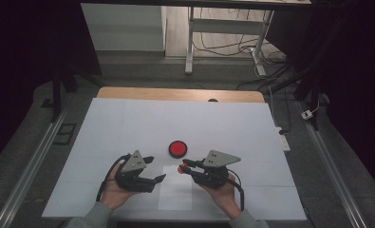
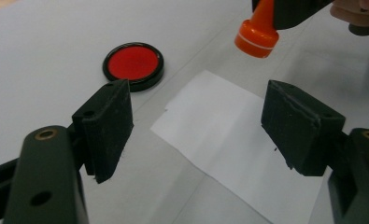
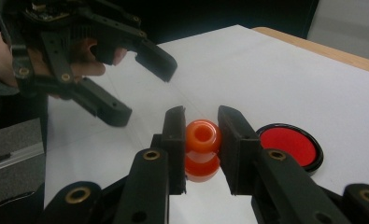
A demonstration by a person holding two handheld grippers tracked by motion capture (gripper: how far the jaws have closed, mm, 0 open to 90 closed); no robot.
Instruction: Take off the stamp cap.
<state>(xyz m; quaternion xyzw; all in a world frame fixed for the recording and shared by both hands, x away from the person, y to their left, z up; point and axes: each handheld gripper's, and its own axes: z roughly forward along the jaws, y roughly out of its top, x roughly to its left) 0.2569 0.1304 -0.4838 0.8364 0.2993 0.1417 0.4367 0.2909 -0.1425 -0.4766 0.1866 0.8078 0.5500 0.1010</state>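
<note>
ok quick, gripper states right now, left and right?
Left gripper: open, nothing between its jaws, held above the white paper sheet.
Right gripper: shut on the orange plastic stamp.

A lab or test room with dim, dark edges. Beyond the claws, the wooden desk point(image 1: 180, 94) is covered in white paper point(image 1: 142, 123). Metal rails point(image 1: 31, 161) flank it on the grey floor. Farther off, cables point(image 1: 228, 46) tangle under a white-legged workbench point(image 1: 191, 42).
</note>
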